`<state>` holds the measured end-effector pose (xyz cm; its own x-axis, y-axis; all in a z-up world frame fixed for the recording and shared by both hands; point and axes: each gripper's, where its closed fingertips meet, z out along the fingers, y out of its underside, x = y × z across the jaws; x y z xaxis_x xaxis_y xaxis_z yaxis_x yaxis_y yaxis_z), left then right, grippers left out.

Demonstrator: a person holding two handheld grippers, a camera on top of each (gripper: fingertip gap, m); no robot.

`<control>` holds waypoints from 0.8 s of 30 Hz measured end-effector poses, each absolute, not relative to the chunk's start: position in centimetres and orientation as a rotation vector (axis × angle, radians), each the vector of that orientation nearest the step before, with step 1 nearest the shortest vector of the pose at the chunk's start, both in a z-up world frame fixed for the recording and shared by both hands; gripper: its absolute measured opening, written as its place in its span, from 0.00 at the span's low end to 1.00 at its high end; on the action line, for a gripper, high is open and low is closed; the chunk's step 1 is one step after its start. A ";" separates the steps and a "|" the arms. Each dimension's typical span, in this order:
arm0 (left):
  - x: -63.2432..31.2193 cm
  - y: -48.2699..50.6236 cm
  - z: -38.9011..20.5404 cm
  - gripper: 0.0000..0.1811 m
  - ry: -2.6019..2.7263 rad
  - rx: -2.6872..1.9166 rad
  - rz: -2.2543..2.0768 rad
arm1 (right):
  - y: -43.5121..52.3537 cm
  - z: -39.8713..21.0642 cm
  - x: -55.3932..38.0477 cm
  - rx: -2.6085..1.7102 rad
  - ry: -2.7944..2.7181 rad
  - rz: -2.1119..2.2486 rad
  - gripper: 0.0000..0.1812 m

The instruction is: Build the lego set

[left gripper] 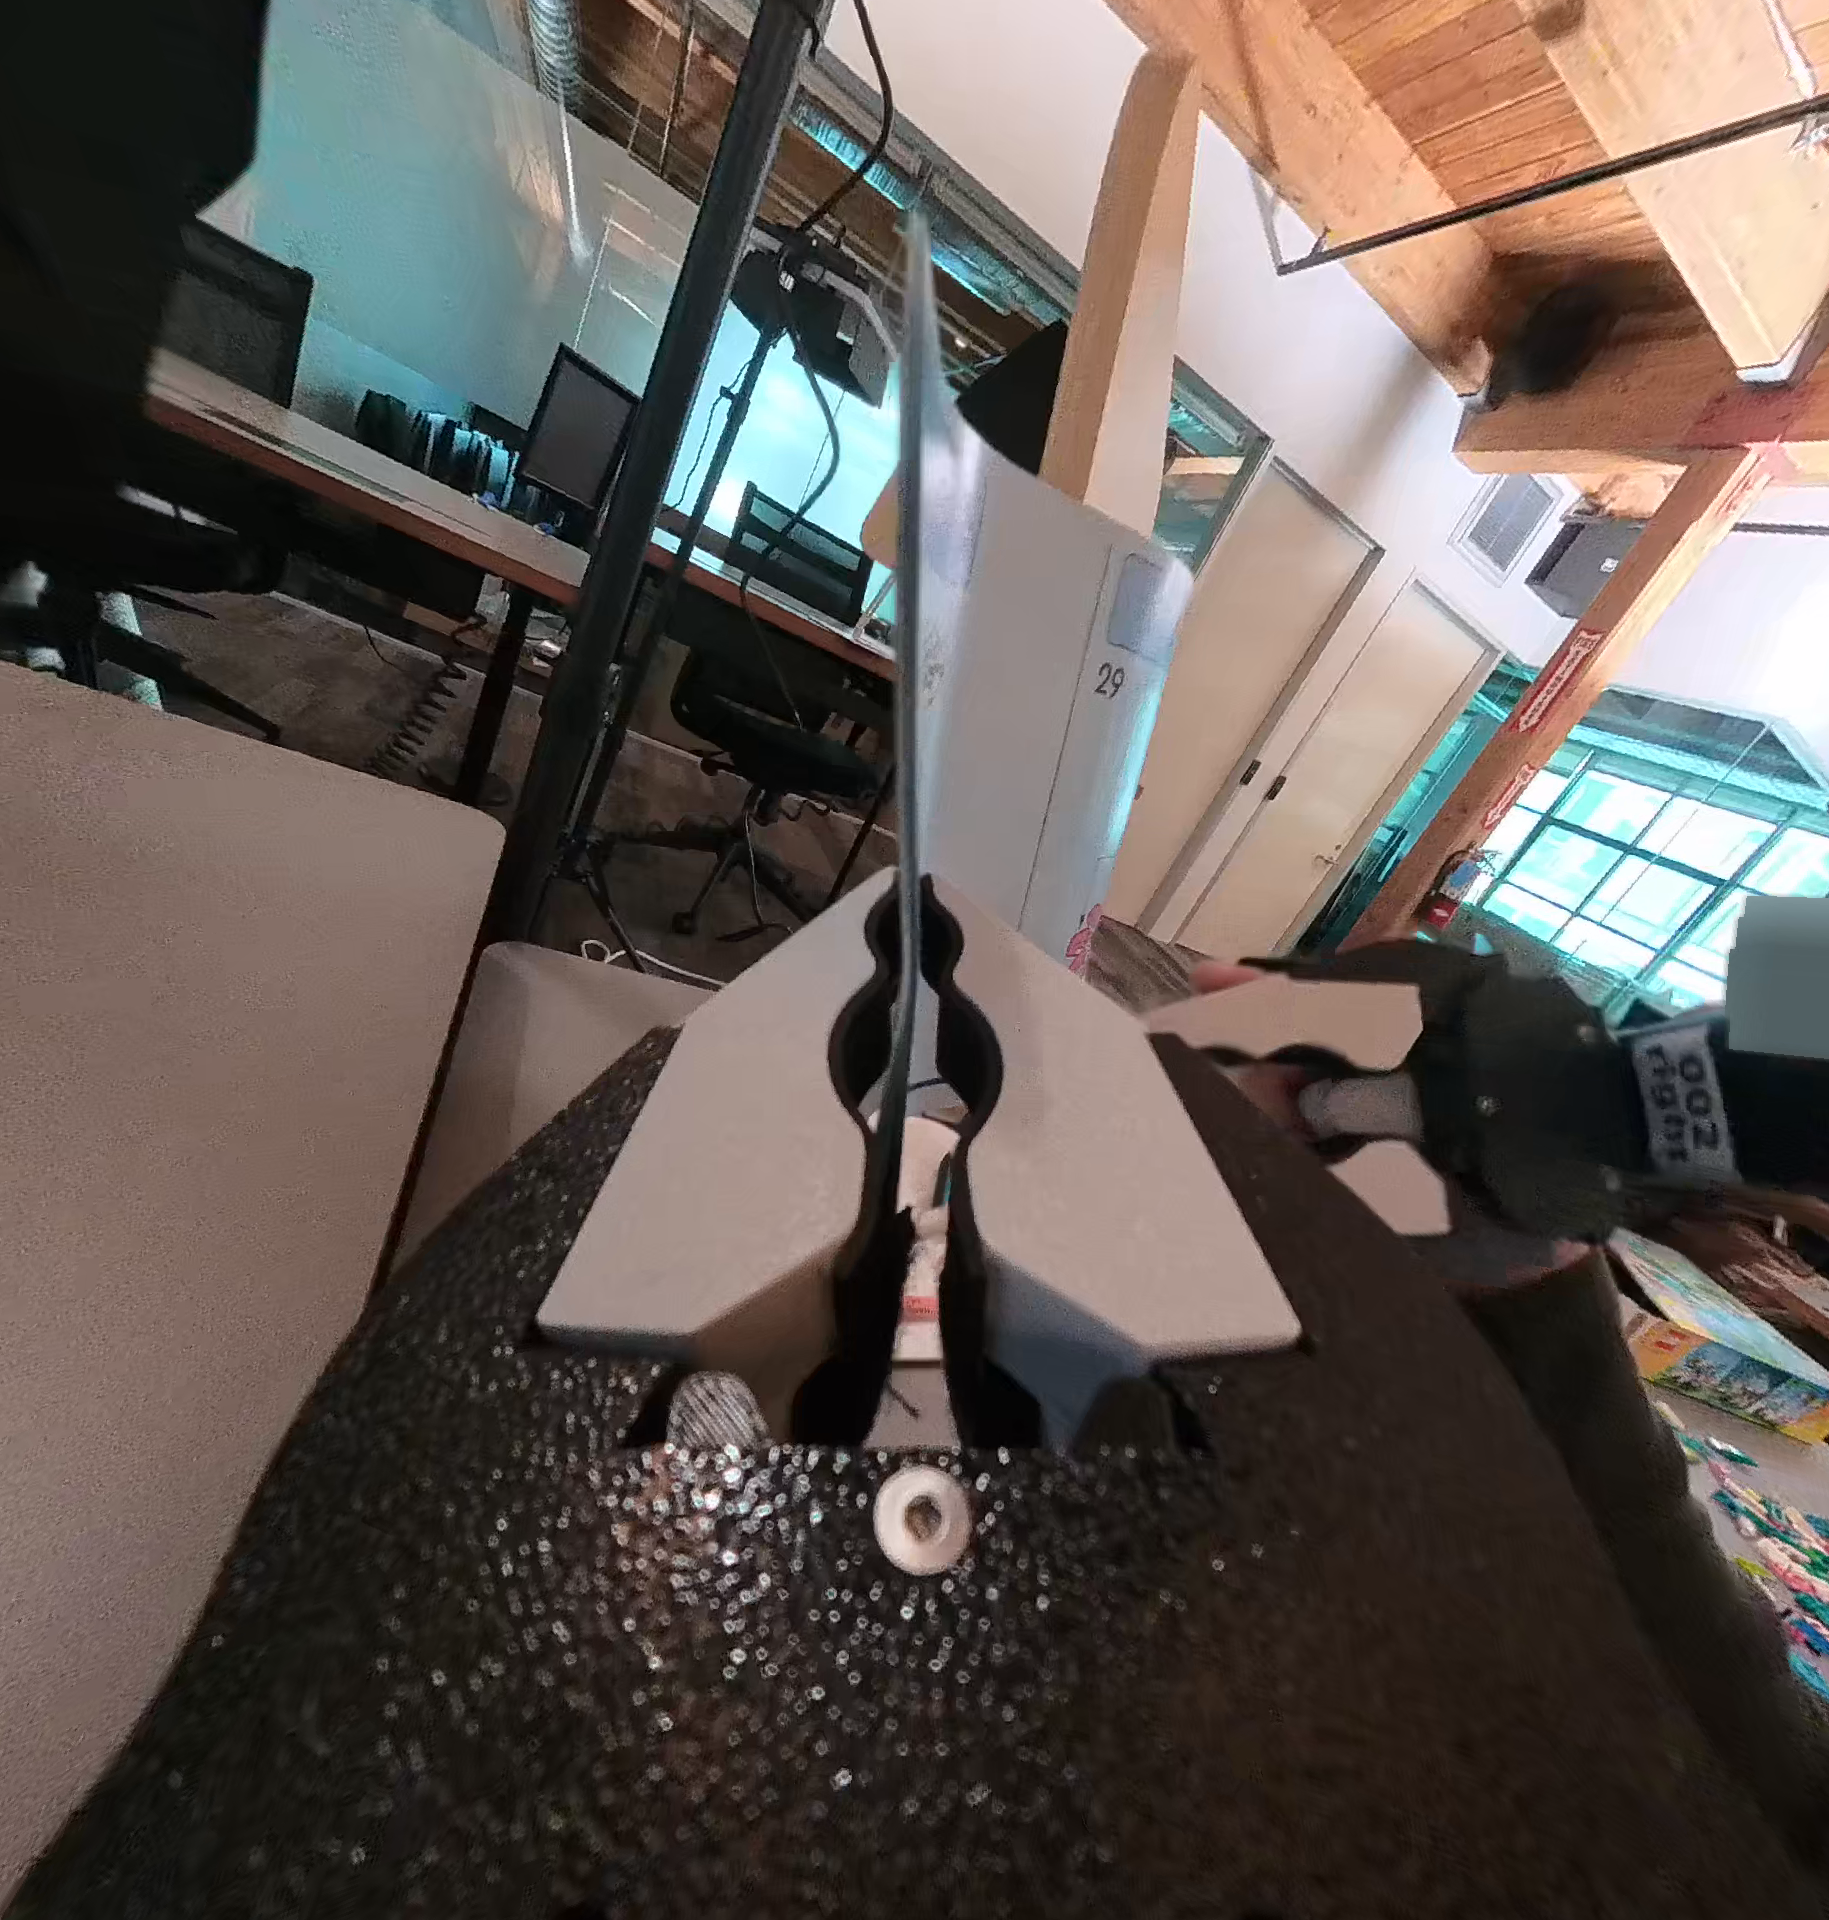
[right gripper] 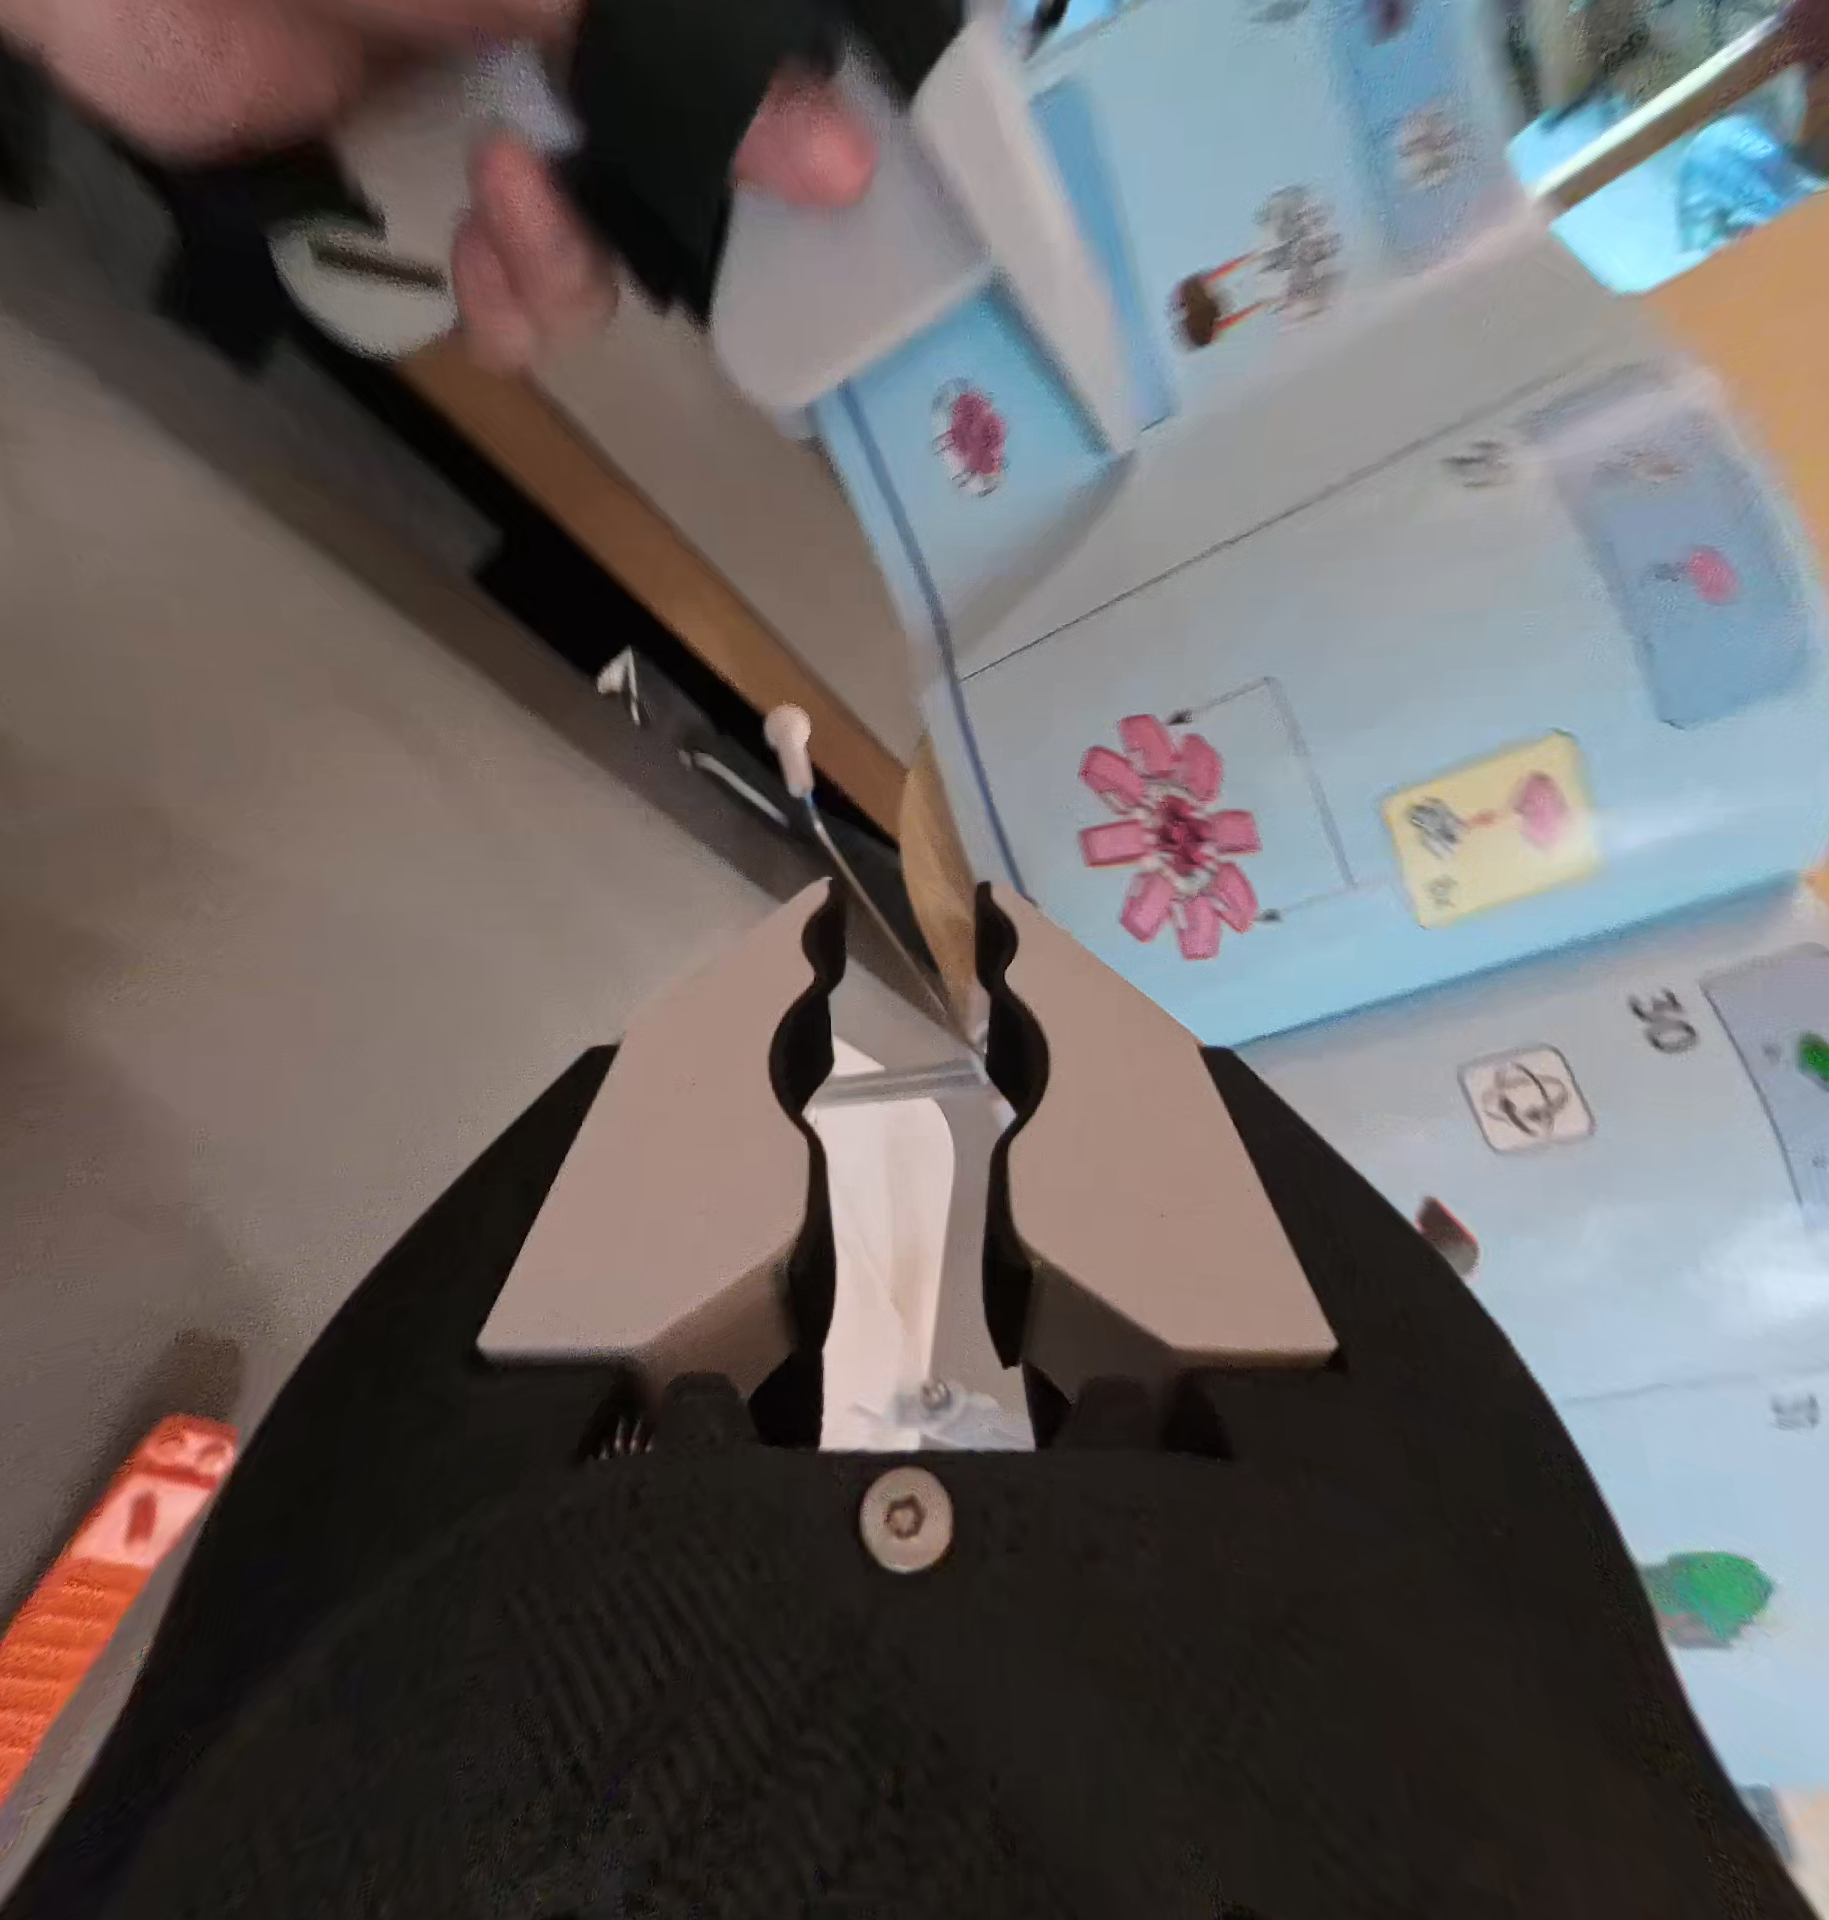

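1. Timber beams, white doors and office desks fill the background; the grey worktop [left gripper: 162, 1039] lies low in the left wrist view.
2. Landmark: the instruction booklet [right gripper: 1409, 831], held up in the air, clear of the worktop.
3. Left hand-held gripper [left gripper: 915, 914]: clenched on the booklet's lower edge. The sheet stands upright along the fingers, seen edge-on, with its pages fanning to the right.
4. Right hand-held gripper [right gripper: 910, 904]: released, jaws apart and holding nothing. The booklet's open pages lie ahead and to its right; a page edge sits just beyond the fingertips. Contact cannot be determined because of blur.
5. The right hand-held gripper appears the nearer free tool, so a page turn would likely fall to it, approaching across the sheet's long edge.
6. Loose lego pieces [left gripper: 1814, 1579] and the set box [left gripper: 1720, 1361] lie on the worktop, well below and to the right of the booklet.
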<state>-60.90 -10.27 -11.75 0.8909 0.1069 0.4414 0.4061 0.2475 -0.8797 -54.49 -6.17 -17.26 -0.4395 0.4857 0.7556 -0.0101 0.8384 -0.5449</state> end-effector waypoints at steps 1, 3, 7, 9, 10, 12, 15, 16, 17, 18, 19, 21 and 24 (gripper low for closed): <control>-61.0 -10.3 -11.7 0.00 -0.465 -1.311 -0.212 | -6.3 -17.9 -54.8 -0.336 -1.980 0.530 0.12; -61.1 -10.3 -11.5 0.00 -0.470 -1.299 -0.197 | -7.0 -18.9 -55.2 -0.294 -2.010 0.459 0.11; -61.0 -10.1 -11.3 0.00 -0.458 -1.297 -0.152 | -7.6 -20.2 -56.1 -0.218 -2.025 0.274 0.14; -60.9 -9.9 -11.1 0.00 -0.449 -1.293 -0.144 | -7.4 -20.7 -56.7 -0.197 -2.009 0.185 0.13; -60.6 -9.7 -11.0 0.00 -0.436 -1.291 -0.148 | -7.1 -20.5 -57.1 -0.190 -1.973 0.142 0.09; -60.0 -9.3 -10.9 0.00 -0.409 -1.295 -0.154 | -7.0 -20.3 -57.4 -0.143 -1.932 0.095 0.05; -59.6 -8.8 -11.0 0.00 -0.396 -1.318 -0.125 | -7.5 -19.5 -56.9 -0.136 -1.914 0.203 0.02; -59.6 -8.8 -10.9 0.00 -0.399 -1.320 -0.109 | -7.7 -19.1 -56.8 -0.144 -1.903 0.275 0.02; -59.6 -8.7 -10.9 0.00 -0.402 -1.322 -0.093 | -7.9 -18.9 -56.6 -0.157 -1.892 0.360 0.01; -59.6 -8.6 -10.8 0.00 -0.406 -1.324 -0.075 | -8.0 -18.7 -56.5 -0.174 -1.888 0.443 0.02; -59.6 -8.6 -10.8 0.00 -0.407 -1.328 -0.052 | -8.1 -18.7 -56.5 -0.191 -1.884 0.515 0.02; -59.5 -8.4 -10.8 0.00 -0.401 -1.345 0.004 | -8.2 -18.2 -56.5 -0.213 -1.854 0.629 0.02; -59.5 -8.4 -10.8 0.00 -0.396 -1.366 0.064 | -8.4 -17.0 -56.4 -0.246 -1.785 0.782 0.02</control>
